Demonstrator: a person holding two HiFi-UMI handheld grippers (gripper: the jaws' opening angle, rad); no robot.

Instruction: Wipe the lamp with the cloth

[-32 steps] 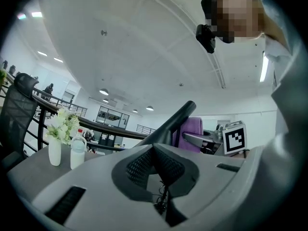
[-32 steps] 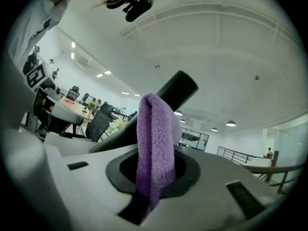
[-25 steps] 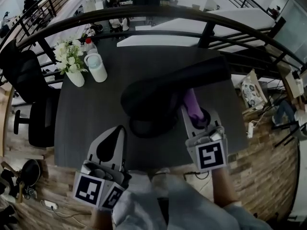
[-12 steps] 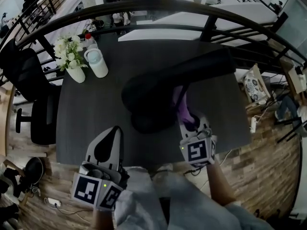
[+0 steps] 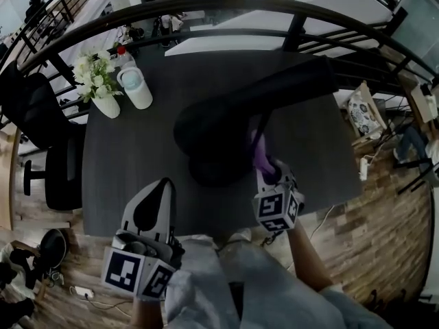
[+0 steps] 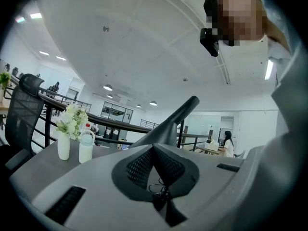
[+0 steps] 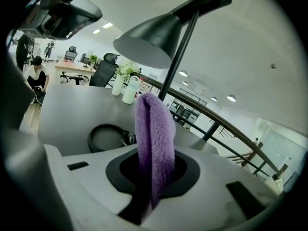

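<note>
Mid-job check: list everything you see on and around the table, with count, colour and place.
table: one, dark grey, centre of the head view
lamp: one, black, mid-table, shade over its round base
cloth: one, purple, standing up from the right gripper's jaws, beside the lamp
vase of flowers: one, white, far left corner of the table
bottle: one, white, just right of the vase
office chair: one, black, on the floor left of the table
railing: one, black, beyond the table's far edge
left gripper: one, grey, near table edge, jaws together, nothing between them
right gripper: one, grey, by the lamp base, shut on the cloth
</note>
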